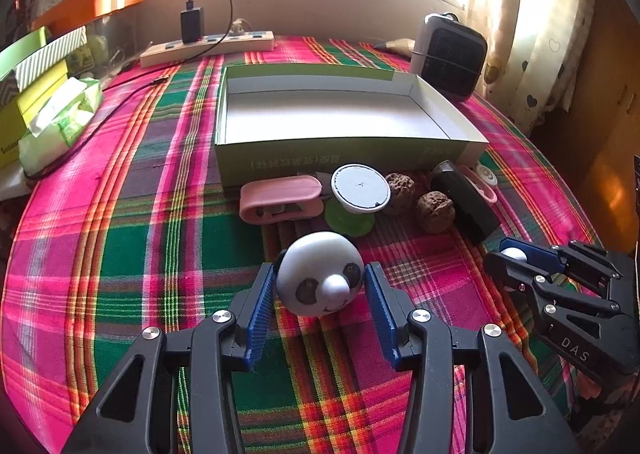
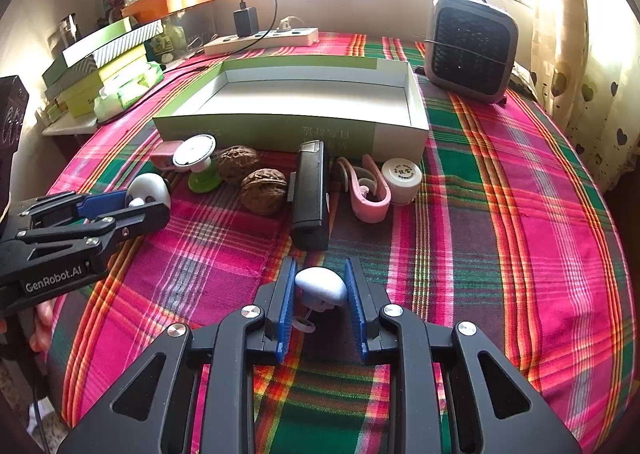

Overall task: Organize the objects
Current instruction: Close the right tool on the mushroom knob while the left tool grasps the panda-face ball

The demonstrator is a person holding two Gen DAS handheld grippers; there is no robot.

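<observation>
Two claws, two catches over plaid worktop [image 1: 120, 254]
Left claw [image 1: 320, 286] clamped on panda head [image 1: 320, 274]; right claw [image 2: 320, 286] clamped on pale blue piece [image 2: 320, 286]. Beside one open box [image 2: 400, 142] (empty): two walnuts [image 2: 264, 190], two pink clips [image 2: 368, 194].

A woven plaid tablecloth [image 1: 120, 254], matt and soft-looking, covers the table. On it sits a smooth cardboard box [image 1: 340, 152] (green outside, plain white inside). Two walnuts [image 2: 252, 178] look rough and wrinkled. The panda head [image 1: 320, 274] is smooth plastic with a slight sheen. The gripper pads [image 1: 262, 304] are ribbed blue plastic.
</observation>
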